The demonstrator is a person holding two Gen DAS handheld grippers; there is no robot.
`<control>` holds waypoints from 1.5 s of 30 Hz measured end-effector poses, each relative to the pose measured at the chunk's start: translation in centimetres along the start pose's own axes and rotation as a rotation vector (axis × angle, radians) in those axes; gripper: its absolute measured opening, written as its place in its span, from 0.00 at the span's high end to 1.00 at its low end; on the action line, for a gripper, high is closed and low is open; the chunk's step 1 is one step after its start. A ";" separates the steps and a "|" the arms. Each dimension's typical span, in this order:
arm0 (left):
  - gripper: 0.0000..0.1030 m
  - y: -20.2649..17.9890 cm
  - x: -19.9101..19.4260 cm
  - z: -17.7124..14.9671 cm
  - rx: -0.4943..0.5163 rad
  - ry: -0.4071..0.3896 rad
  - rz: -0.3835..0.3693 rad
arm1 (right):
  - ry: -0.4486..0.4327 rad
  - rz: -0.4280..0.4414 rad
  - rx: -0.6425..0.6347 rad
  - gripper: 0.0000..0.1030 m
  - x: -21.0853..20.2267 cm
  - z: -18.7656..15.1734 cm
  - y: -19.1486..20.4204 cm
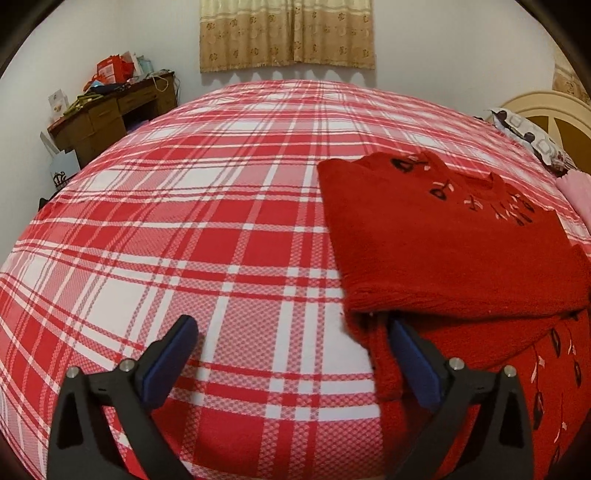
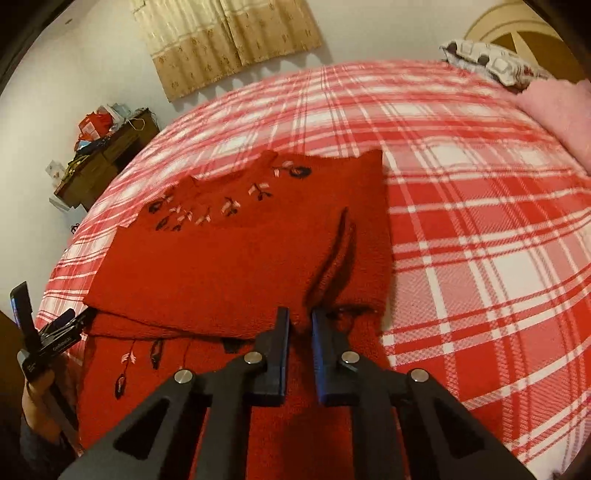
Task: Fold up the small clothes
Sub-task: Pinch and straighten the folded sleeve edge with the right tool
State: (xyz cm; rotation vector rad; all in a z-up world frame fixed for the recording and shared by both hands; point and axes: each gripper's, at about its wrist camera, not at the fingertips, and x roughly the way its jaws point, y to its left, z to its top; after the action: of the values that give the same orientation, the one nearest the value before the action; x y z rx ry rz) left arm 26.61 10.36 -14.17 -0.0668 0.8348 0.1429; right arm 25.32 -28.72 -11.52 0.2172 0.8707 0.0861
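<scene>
A bed (image 1: pixel 221 206) covered by a red-and-white plaid sheet fills both views. On it lies a red knitted sweater (image 1: pixel 443 240), partly folded: the upper layer, bearing dark and pink embroidered leaves near the neckline, is doubled over a lower layer with similar leaf stems. A wooden desk (image 1: pixel 107 110) stands by the far wall beneath beige curtains (image 1: pixel 288 33). The left gripper (image 1: pixel 291 328) has its jaws spread wide at the sweater's near left edge, pinching nothing. The right gripper (image 2: pixel 300 317) has its jaws nearly pressed together, pinching a raised ridge of the sweater's folded edge.
</scene>
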 end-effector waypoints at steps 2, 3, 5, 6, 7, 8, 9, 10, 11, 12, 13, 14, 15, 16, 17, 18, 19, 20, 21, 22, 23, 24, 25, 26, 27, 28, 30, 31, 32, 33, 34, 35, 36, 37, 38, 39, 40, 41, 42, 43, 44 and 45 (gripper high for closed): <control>0.00 0.0 0.0 0.0 -0.001 0.002 0.000 | -0.027 -0.028 -0.012 0.90 -0.8 0.1 0.1; 0.00 0.0 0.0 0.0 -0.001 0.002 0.001 | -0.032 -0.056 -0.015 0.90 -1.2 0.1 -0.1; 0.00 0.0 0.0 0.0 0.000 0.003 0.002 | -0.019 -0.079 -0.001 0.90 -1.1 0.0 -0.8; 0.00 0.0 0.0 0.0 0.000 0.004 0.002 | -0.007 -0.097 0.008 0.90 -0.7 0.0 -1.3; 0.00 0.0 0.0 0.0 0.001 0.004 0.002 | 0.003 -0.107 0.011 0.90 -0.3 -0.1 -1.6; 0.00 0.0 0.0 0.0 0.002 0.003 0.003 | 0.022 -0.106 0.013 0.90 0.3 -0.3 -2.0; 0.00 0.0 0.0 0.0 0.001 0.004 0.002 | 0.028 -0.103 0.014 0.90 0.5 -0.4 -2.2; 0.00 0.0 0.0 0.0 0.000 0.004 0.001 | 0.028 -0.105 0.011 0.90 0.7 -0.5 -2.2; 0.00 0.0 0.0 0.0 0.000 0.005 0.001 | 0.029 -0.102 0.005 0.89 0.8 -0.6 -2.2; 0.00 0.0 0.1 0.0 0.000 0.005 0.001 | 0.032 -0.099 0.002 0.88 0.7 -0.6 -2.1; 0.00 0.0 0.0 0.0 0.002 0.006 0.000 | 0.030 -0.100 0.000 0.82 0.5 -0.6 -2.0; 0.00 -0.1 0.1 0.0 0.003 0.006 0.001 | 0.017 -0.112 0.003 0.78 0.0 -0.5 -1.9; 0.00 -0.1 0.1 0.0 0.004 0.005 0.001 | 0.002 -0.131 0.003 0.73 -0.4 -0.5 -1.7; 0.00 -0.1 0.0 -0.1 0.006 0.003 0.004 | -0.034 -0.164 -0.002 0.72 -1.2 -0.2 -1.4; 0.00 -0.2 0.0 -0.1 0.010 0.001 0.008 | -0.077 -0.177 -0.016 0.71 -2.1 0.1 -0.8; 0.00 -0.2 0.0 -0.1 0.015 0.000 0.012 | -0.096 -0.169 -0.027 0.69 -2.6 0.2 -0.4; 0.00 -0.3 0.0 -0.1 0.019 0.000 0.015 | -0.114 -0.140 -0.046 0.65 -3.0 0.6 0.5; 0.00 -0.4 -0.1 -0.1 0.023 -0.002 0.019 | -0.115 -0.115 -0.061 0.62 -3.0 0.8 1.1; 0.00 -0.4 -0.1 -0.1 0.026 -0.003 0.022 | -0.104 -0.089 -0.080 0.59 -2.7 1.1 1.9; 0.00 -0.5 -0.1 -0.1 0.028 -0.003 0.023 | -0.086 -0.061 -0.094 0.59 -2.0 1.5 2.6; 0.00 -0.5 -0.1 0.0 0.029 -0.003 0.024 | -0.069 -0.036 -0.100 0.59 -1.3 1.7 3.1; 0.00 -0.5 0.0 0.0 0.029 -0.003 0.023 | -0.047 -0.012 -0.107 0.59 -0.2 2.0 3.6; 0.00 -0.5 0.0 0.0 0.028 -0.003 0.023 | -0.036 -0.016 -0.112 0.59 0.6 2.2 3.8; 0.00 -0.5 0.0 0.0 0.028 -0.002 0.023 | -0.022 -0.037 -0.114 0.59 1.6 2.4 3.8; 0.00 -0.4 0.0 0.0 0.028 -0.002 0.022 | -0.015 -0.053 -0.113 0.59 2.1 2.3 3.7; 0.00 -0.5 0.0 0.0 0.028 -0.002 0.021 | 0.001 -0.070 -0.110 0.59 2.8 2.2 3.4; 0.00 -0.4 -0.1 0.0 0.028 -0.003 0.007 | 0.056 -0.108 -0.095 0.59 4.3 1.7 2.3; 0.00 -0.4 -0.3 -0.1 0.026 -0.002 -0.003 | 0.046 -0.095 -0.089 0.59 4.4 1.4 1.9; 0.00 -0.2 -0.6 -0.2 0.020 -0.001 -0.014 | 0.028 -0.079 -0.095 0.59 4.2 1.1 1.7; 0.00 -0.1 -1.0 -0.5 0.015 -0.006 -0.023 | 0.025 -0.077 -0.106 0.59 4.0 1.0 1.5; 0.00 -0.1 -1.4 -0.7 0.016 -0.013 -0.027 | 0.021 -0.077 -0.114 0.59 4.0 0.9 1.5; 0.00 -0.1 -2.0 -1.0 0.021 -0.025 -0.023 | 0.016 -0.078 -0.122 0.59 3.9 0.7 1.5; 0.00 -0.2 -2.8 -1.2 0.027 -0.044 -0.017 | 0.013 -0.078 -0.126 0.59 3.9 0.7 1.5; 0.00 -0.3 -3.5 -1.3 0.031 -0.064 -0.019 | 0.009 -0.077 -0.133 0.59 4.0 0.6 1.5; 0.00 -0.3 -4.4 -1.4 0.032 -0.092 -0.023 | 0.006 -0.075 -0.136 0.59 4.1 0.6 1.6; 0.00 -0.2 -5.1 -1.3 0.025 -0.114 -0.023 | 0.002 -0.072 -0.139 0.59 4.1 0.6 1.5; 0.00 -0.1 -5.9 -1.1 0.010 -0.139 -0.029 | -0.001 -0.068 -0.139 0.59 4.0 0.5 1.5; 0.00 0.1 -6.2 -0.8 -0.004 -0.152 -0.033 | -0.004 -0.067 -0.140 0.59 3.9 0.4 1.6; 0.00 0.1 -6.3 -0.3 -0.015 -0.161 -0.032 | -0.007 -0.068 -0.143 0.59 3.9 0.3 1.7; 0.00 0.0 -6.1 0.3 -0.017 -0.161 -0.030 | -0.010 -0.073 -0.152 0.59 3.8 0.1 1.8; 0.00 -0.1 -5.6 0.9 -0.014 -0.155 -0.026 | -0.012 -0.077 -0.157 0.59 3.9 0.1 1.8; 0.00 -0.3 -4.9 1.3 -0.014 -0.145 -0.015 | -0.015 -0.082 -0.162 0.59 3.9 0.0 1.9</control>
State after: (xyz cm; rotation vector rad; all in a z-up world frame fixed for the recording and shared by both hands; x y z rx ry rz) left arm 24.39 9.77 -9.63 -0.0751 0.6889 0.1374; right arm 27.83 -26.23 -14.01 0.0305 0.8521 0.0781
